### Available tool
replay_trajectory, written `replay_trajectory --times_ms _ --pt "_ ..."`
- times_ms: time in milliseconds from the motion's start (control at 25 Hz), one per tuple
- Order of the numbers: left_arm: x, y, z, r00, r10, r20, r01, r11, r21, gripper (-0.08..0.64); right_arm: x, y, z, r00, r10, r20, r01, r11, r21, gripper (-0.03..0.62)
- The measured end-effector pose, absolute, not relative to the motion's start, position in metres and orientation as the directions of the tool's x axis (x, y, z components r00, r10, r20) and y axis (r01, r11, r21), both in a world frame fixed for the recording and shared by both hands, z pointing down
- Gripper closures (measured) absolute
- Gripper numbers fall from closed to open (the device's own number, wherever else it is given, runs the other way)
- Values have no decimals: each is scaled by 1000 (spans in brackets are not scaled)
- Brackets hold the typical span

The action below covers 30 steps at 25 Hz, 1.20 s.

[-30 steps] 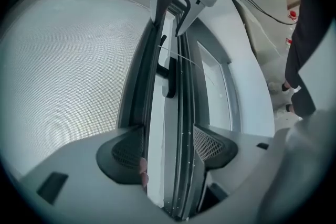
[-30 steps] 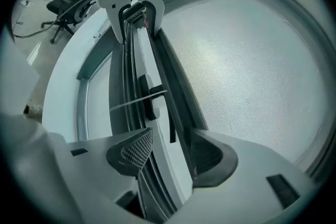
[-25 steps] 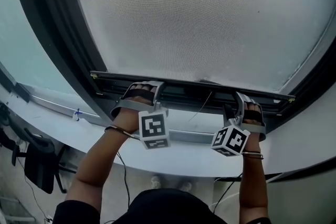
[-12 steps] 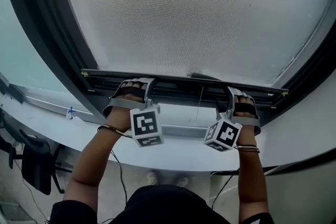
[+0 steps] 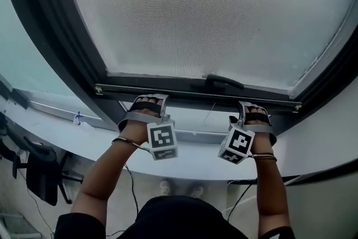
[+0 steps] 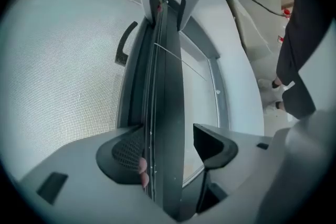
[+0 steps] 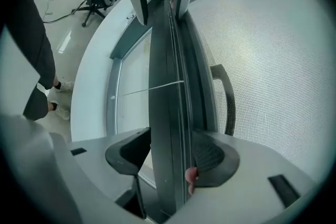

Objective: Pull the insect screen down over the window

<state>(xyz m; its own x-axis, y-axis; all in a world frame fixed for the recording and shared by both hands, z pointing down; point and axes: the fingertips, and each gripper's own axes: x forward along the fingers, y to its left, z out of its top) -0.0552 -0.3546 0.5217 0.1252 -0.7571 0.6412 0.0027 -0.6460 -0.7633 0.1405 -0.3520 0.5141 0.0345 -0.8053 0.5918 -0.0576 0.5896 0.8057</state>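
Most of the window is behind the insect screen, with its dark bottom bar low down, just above the sill. The left gripper straddles the bar: one pad touching, the other standing off a bit. The right gripper just eased its jaws wider, but both pads look snug on the bar.

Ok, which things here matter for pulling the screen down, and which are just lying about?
For the job: insect screen, bottom bar, bar's handle, window frame.
Lying about: office chair, floor cable, small blue item.
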Motion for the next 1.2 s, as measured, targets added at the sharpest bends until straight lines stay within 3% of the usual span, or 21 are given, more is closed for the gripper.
replay_trajectory --times_ms 440,1200 --pt "-55 -353 528 129 -737 663 21 -667 -745 262 141 -346 519 16 -750 661 -43 660 750 363" --pt "-54 -365 533 153 -732 664 1 -672 -740 262 140 -360 523 21 -782 622 -72 620 782 364"
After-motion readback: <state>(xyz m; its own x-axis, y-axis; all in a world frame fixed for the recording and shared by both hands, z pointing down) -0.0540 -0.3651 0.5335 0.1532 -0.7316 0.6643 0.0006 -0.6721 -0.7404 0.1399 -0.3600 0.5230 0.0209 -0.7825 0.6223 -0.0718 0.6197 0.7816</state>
